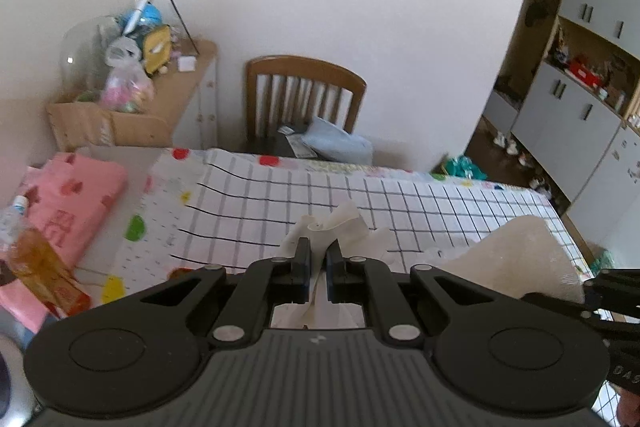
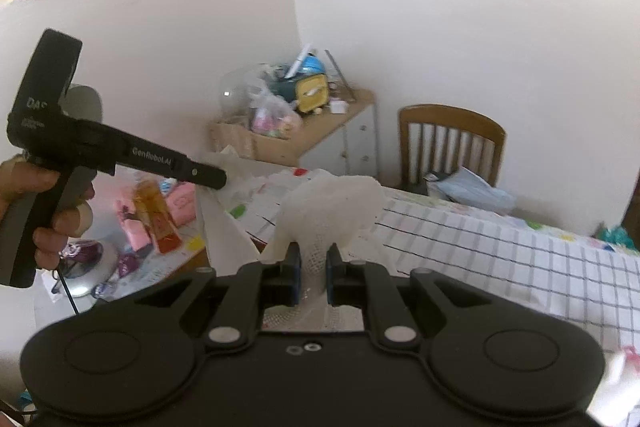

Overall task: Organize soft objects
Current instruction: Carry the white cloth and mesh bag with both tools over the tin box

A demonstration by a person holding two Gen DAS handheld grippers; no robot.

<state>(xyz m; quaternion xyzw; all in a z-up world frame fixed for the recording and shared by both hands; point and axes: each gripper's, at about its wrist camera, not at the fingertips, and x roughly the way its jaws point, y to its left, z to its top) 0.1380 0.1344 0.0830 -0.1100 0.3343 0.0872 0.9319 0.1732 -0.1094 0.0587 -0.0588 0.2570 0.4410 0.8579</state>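
My left gripper (image 1: pixel 318 251) is shut on a thin white cloth (image 1: pixel 340 223), bunched between its fingers and held above the checked tablecloth (image 1: pixel 420 203). My right gripper (image 2: pixel 313 259) is shut on a cream mesh-textured cloth (image 2: pixel 336 203) that puffs up above its fingers. The same cream cloth shows at the right of the left wrist view (image 1: pixel 520 251). The left gripper also shows in the right wrist view (image 2: pixel 216 179), held by a hand, with the white cloth hanging below it (image 2: pixel 224 227).
A wooden chair (image 1: pixel 304 95) with a blue bundle on its seat stands behind the table. A wooden cabinet (image 1: pixel 176 95) with toys and bags is at the back left. A pink pack (image 1: pixel 72 199) and an orange bottle (image 1: pixel 44 267) lie at the table's left.
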